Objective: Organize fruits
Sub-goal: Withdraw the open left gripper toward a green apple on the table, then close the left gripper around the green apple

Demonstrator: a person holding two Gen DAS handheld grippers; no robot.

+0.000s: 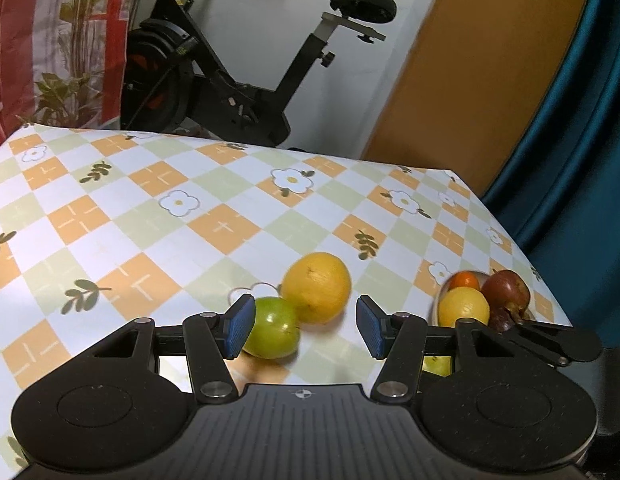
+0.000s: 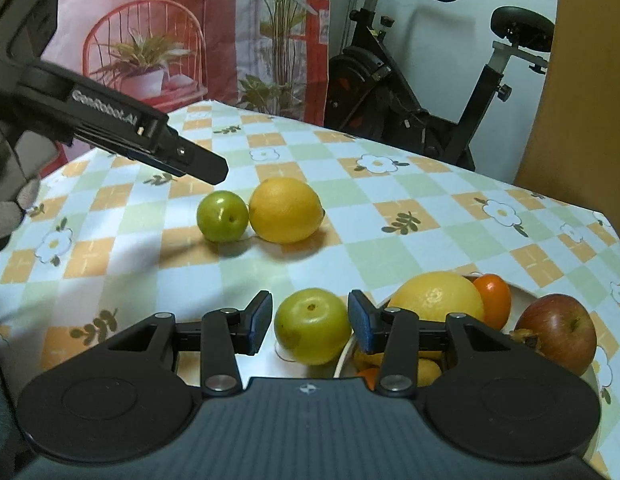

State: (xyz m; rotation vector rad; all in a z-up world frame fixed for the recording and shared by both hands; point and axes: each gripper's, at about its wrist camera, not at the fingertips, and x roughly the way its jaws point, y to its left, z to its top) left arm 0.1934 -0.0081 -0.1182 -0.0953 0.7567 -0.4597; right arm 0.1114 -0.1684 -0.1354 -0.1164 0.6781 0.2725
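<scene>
Hovering low over the checked tablecloth [image 1: 150, 216], the left gripper [image 1: 306, 326] has its jaws released. In the lower centre of the left wrist view a green fruit [image 1: 272, 328] sits just inside the left blue pad [image 1: 240, 326], partly hidden behind it; whether that pad touches it I cannot tell. A yellow citrus [image 1: 316, 288] touches the green fruit from beyond, and the right pad stands clear of both.

In the lower centre of the right wrist view, a second green fruit [image 2: 312, 326] lies between the jaws of the right gripper [image 2: 308, 326]. The right pad sits at its edge while a gap shows on the left side, so the jaws are not clenched on it. This fruit rests on the cloth just beside the rim of a white bowl [image 2: 344, 354].

The bowl, at lower right in both views, holds a large yellow citrus [image 2: 436, 298], a small orange fruit [image 2: 494, 298] and a red apple [image 2: 558, 332], plus more fruit underneath that is hard to make out.

Beyond the table edge stand an exercise bike [image 1: 230, 76], a white wall, a printed curtain with plants [image 2: 190, 40] at upper left and a teal drape [image 1: 582, 140] at right.
</scene>
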